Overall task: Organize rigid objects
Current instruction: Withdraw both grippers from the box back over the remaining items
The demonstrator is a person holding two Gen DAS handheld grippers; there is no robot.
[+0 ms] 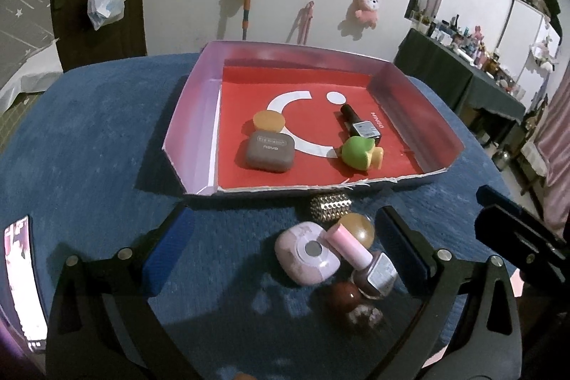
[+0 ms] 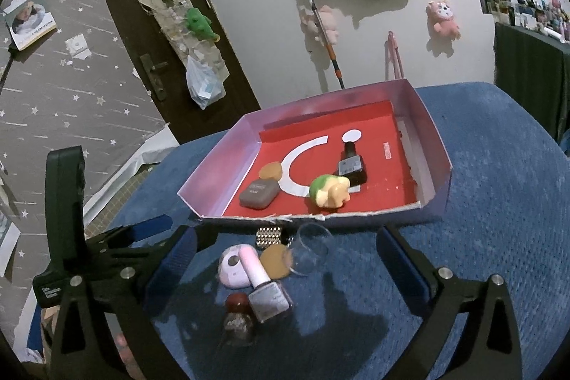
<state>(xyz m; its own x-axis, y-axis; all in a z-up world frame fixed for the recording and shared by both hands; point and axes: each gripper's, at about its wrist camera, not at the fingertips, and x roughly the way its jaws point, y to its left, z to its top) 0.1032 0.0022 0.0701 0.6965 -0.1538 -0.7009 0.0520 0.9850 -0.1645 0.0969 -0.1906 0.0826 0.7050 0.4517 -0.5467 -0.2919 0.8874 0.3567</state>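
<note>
Both the left gripper (image 1: 288, 237) and the right gripper (image 2: 288, 255) are standing wide open, gripping nothing. Only the right wrist view is showing 1 clear glass (image 2: 310, 248) beside the pink-capped bottle (image 2: 263, 287).

Compact (image 1: 268, 155), toy (image 1: 359, 152) & bottle (image 1: 359, 125) in tray (image 1: 192, 127); rest in front.

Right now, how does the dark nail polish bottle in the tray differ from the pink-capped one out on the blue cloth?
The dark-capped bottle lies inside the red tray; the pink-capped bottle lies outside it on the blue cloth. The dark-capped bottle touches only the green toy; the pink-capped bottle rests in a cluster, against the lilac case. Both lie on their sides.
</note>
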